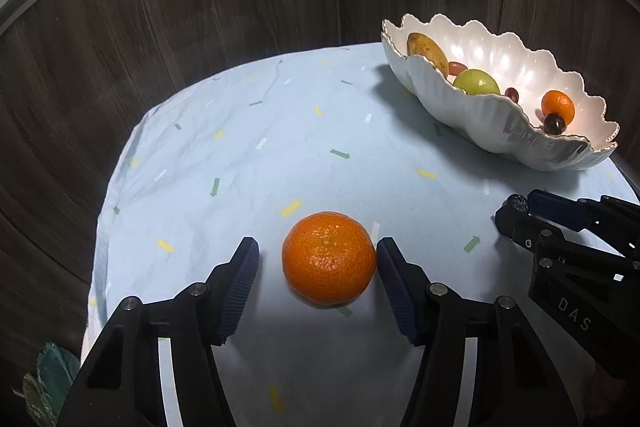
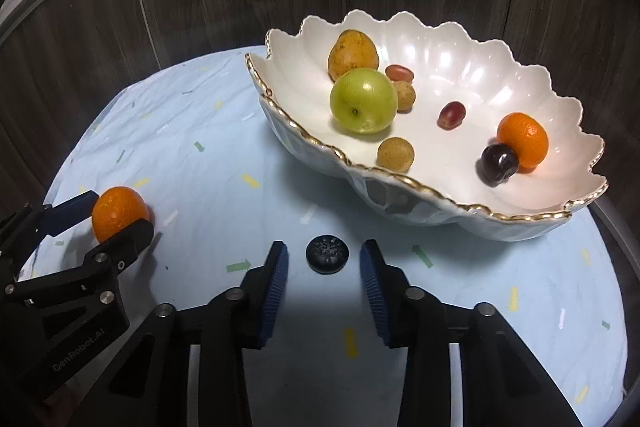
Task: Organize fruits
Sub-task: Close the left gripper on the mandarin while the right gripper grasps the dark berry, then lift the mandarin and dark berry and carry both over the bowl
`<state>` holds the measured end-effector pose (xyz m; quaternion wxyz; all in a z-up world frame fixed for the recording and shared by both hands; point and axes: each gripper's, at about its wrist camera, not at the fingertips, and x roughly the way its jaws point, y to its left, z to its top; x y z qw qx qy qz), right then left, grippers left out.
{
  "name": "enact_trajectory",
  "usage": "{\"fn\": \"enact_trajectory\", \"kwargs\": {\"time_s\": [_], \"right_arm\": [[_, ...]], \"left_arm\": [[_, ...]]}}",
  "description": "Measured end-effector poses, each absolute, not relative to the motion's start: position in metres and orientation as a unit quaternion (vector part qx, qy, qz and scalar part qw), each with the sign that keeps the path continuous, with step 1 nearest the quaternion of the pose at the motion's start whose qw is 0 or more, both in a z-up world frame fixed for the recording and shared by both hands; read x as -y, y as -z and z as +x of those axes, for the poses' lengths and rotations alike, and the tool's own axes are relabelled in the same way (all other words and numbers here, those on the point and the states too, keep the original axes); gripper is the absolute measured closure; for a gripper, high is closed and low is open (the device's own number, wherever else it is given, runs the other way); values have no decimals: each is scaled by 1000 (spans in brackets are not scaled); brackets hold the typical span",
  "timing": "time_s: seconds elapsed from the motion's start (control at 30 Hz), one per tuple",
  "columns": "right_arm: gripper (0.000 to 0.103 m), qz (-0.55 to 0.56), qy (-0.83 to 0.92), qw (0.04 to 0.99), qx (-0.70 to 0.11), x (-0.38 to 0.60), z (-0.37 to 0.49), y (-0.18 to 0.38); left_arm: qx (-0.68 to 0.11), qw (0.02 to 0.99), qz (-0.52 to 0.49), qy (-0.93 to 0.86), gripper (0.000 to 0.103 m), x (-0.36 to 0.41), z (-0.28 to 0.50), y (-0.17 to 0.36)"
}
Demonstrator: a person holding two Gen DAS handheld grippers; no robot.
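Left gripper [image 1: 318, 261] straddles the tangerine [image 1: 329, 258], one pad seemingly touching; right gripper [image 2: 323, 259] spread around the dark berry [image 2: 327, 253]; uneven closing could roll either away.

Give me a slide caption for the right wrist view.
Right gripper straddles a small dark fruit, jaws not yet touching, beside a white bowl of fruit.

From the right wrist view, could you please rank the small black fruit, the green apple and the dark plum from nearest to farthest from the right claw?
1. Small black fruit: on the cloth, between the fingers of the right claw, untouched.
2. Green apple: in the bowl's left half, beyond the near rim.
3. Dark plum: at the bowl's right end, against a tangerine; not much farther than the apple.
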<state>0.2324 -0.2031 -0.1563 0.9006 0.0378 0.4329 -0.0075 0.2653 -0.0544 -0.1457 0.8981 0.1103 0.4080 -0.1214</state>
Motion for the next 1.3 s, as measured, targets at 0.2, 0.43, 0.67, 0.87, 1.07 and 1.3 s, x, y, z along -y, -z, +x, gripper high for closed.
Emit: {"fn": "enact_trajectory", "kwargs": {"time_s": [0.2,0.43,0.67,0.87,1.07,1.3], "right_arm": [[78,37,8,900,-435,203,234,157],[81,38,4,900,-433,203,232,155],[81,37,-4,906,-422,200,225,143],[81,36,-9,911,-411,199,218,130],[81,38,-11,918,-395,200,210,113],[81,42,-11,927,-373,206,199,92]], "left_arm": [[-419,891,115,130,58,60,267,150],[-421,892,103,129,60,56,265,150],[-418,895,95,128,61,53,257,142],[-404,901,94,125,61,51,249,128],[-393,906,95,126,61,51,240,113],[-373,913,98,128,61,55,227,91]]}}
